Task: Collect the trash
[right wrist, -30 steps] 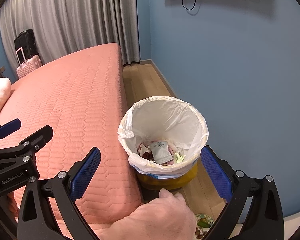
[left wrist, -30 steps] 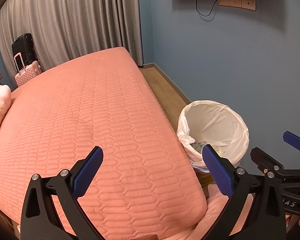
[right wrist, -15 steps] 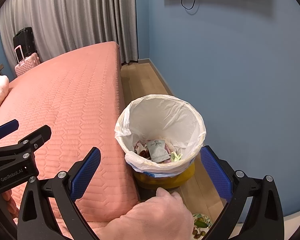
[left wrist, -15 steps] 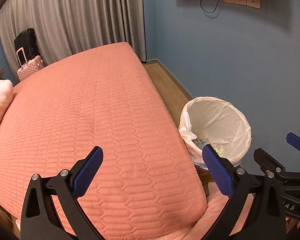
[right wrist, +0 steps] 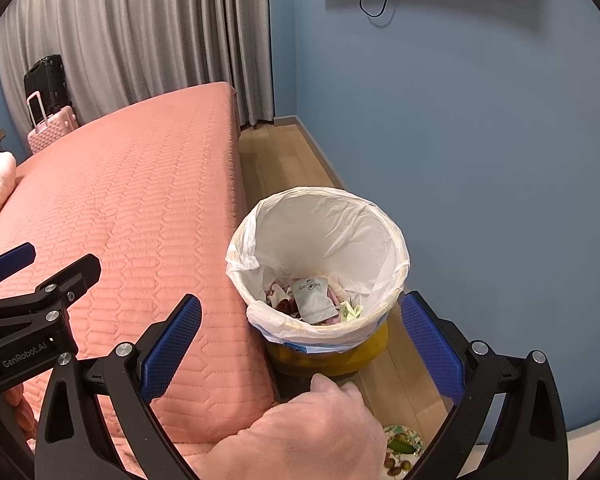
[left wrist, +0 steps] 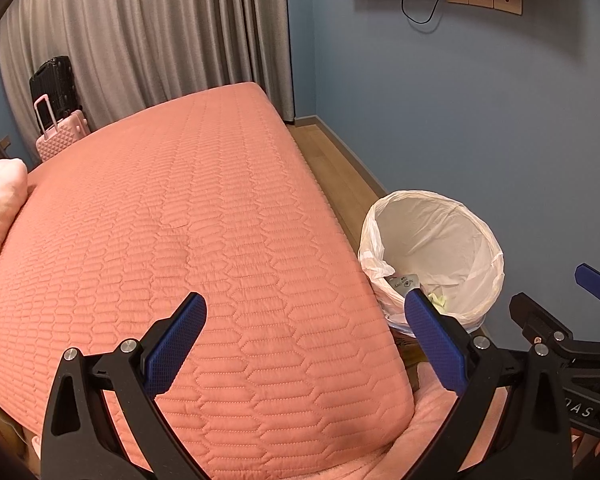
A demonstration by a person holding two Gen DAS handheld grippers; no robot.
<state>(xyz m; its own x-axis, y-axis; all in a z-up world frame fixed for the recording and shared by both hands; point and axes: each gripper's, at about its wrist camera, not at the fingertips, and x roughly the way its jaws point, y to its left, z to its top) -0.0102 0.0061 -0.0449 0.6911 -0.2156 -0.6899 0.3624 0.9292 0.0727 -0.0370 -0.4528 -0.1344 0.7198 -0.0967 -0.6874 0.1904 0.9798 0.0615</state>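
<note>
Both claws spread empty, left claw point(left wrist: 304, 344), right claw point(right wrist: 300, 348), lined bin point(right wrist: 396, 240)

Bedroom: quilted bed point(left wrist: 172, 240), grey curtains point(left wrist: 140, 32), suitcases point(left wrist: 58, 136) by the wall

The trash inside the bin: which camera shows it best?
The right wrist view: it looks down into the lined bin, showing the grey packet and scraps. The left wrist view catches only the packet's top edge behind a tool finger.
</note>
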